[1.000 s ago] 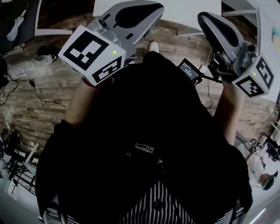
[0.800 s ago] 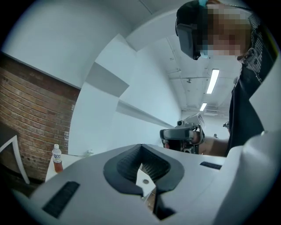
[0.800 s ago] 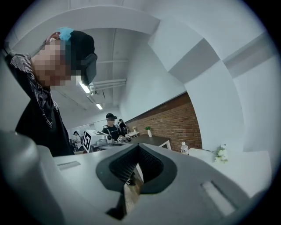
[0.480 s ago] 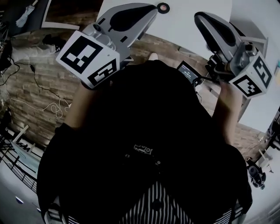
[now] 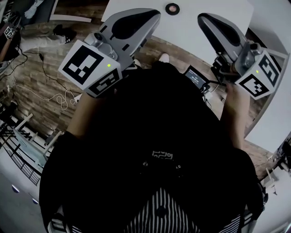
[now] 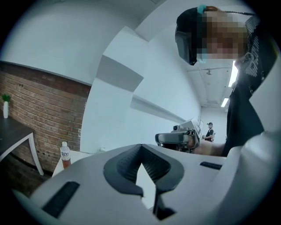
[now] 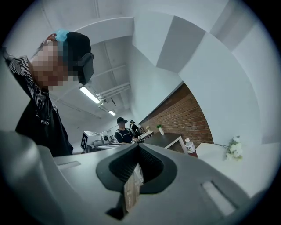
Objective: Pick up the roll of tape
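Left gripper [image 5: 154, 13]: pads [image 6: 125, 165] closed tip to tip with nothing between them; only white table shows through the slot behind the tips. Right gripper [image 5: 203, 19]: same, pads [image 7: 151, 169] together and empty, floor seen through the slot.

Both grippers are held up in front of the chest. They point away from the body and roughly level, toward the table [image 5: 213, 11]. The tips are side by side with a gap between them. In the head view the left body angles up-right and the right body angles up-left, so the noses converge slightly.

Left cube [image 5: 93, 68] sits at the back end and hides the hand. The left forearm [image 5: 84, 111] runs down from it, elbow bent and out to the side. Right cube [image 5: 260, 75] is tilted outward. The right hand [image 5: 233, 91] grips below it, with the right forearm [image 5: 237, 123] dropping straight back to the torso.

Tape [image 5: 172, 8] lies flat on the table near its front edge. It is ahead of the tips and between them, apart from both and not touched.

A bottle [image 6: 65, 154] stands on the table and flowers [image 7: 234, 149] lie there. Cables [image 5: 59, 98] trail on the floor [image 5: 50, 68].
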`<state>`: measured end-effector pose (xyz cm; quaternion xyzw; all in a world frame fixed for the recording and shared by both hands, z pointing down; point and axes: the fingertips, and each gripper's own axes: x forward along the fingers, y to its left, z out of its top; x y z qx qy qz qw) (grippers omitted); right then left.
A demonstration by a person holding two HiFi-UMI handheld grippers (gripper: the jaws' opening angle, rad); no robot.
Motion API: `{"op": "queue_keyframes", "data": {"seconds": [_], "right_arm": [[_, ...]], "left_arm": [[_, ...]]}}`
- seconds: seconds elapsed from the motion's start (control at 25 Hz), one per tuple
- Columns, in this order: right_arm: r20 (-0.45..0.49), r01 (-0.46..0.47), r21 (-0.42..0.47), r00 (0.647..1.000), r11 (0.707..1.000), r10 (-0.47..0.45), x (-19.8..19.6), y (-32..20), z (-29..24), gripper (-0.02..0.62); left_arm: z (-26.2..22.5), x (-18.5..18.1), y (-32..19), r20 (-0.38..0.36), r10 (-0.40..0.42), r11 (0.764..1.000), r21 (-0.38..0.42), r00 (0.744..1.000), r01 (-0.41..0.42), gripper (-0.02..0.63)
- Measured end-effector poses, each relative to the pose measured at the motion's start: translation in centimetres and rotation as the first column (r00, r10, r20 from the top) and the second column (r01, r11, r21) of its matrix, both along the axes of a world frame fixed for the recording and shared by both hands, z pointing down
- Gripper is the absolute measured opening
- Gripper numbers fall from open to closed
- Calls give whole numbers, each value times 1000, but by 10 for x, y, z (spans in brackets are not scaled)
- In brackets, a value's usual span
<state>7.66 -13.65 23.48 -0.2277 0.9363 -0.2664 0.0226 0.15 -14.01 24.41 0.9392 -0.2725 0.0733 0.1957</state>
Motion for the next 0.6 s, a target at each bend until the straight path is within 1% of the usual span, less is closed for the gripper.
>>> {"op": "queue_keyframes", "data": {"seconds": [0.16,0.36,0.48,0.6], "right_arm": [[25,-10,-19,1000,1000,11,6,-1,8,-3],[7,-20,-10,1000,1000,20,8,0,6,-2],[-13,-18,18,1000,1000,18,6,4,-2,-2],[-39,-75,23,996,997,76,10,-1,-6,-3]], "left_arm": [[5,4,-1,12,9,1000,-14,1000,-9,5],[7,12,-1,0,54,998,-25,999,-54,5],[5,16,-7,-6,95,995,-22,995,-96,4],[0,22,-18,-14,161,987,-8,987,-161,5]]}}
